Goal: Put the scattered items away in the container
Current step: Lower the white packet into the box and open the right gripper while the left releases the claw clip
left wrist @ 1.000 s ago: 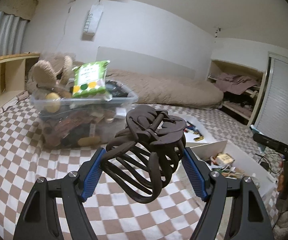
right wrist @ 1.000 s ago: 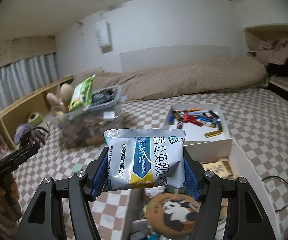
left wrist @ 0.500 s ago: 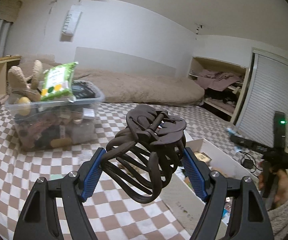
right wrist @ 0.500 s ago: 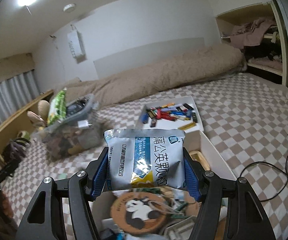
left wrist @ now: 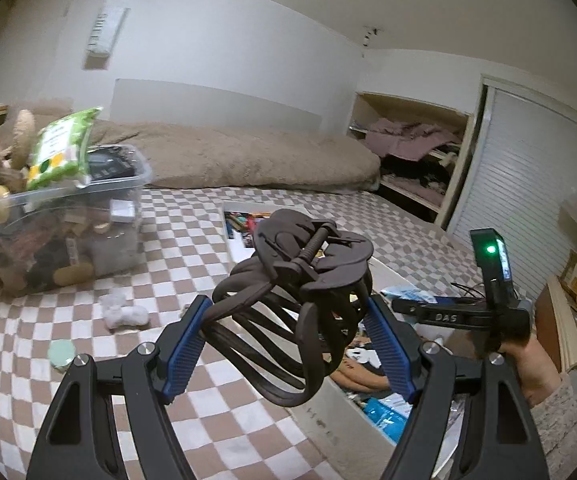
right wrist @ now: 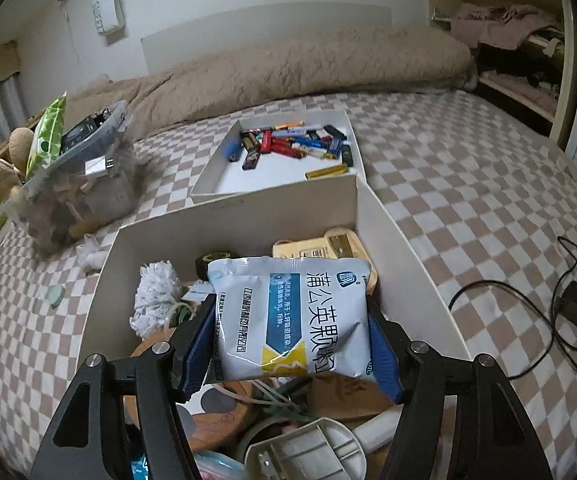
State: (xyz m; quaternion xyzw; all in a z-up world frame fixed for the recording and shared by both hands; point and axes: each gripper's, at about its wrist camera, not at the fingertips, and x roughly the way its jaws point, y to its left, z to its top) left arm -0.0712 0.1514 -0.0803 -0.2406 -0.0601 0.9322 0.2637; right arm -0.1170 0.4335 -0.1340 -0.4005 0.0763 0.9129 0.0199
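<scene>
Honestly, right gripper point(right wrist: 290, 350) clamps a pouch point(right wrist: 292, 316) over the crammed box point(right wrist: 416, 256) at frame centre, left gripper point(left wrist: 288, 350) clamps a hair claw point(left wrist: 292, 300), so either could bounce out.

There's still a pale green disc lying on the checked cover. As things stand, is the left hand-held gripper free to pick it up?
Probably not yet. The left hand-held gripper is shut on a dark hair claw, so it has no free jaws. The green disc itself lies in the open on the checked cover, with nothing on it.
</scene>
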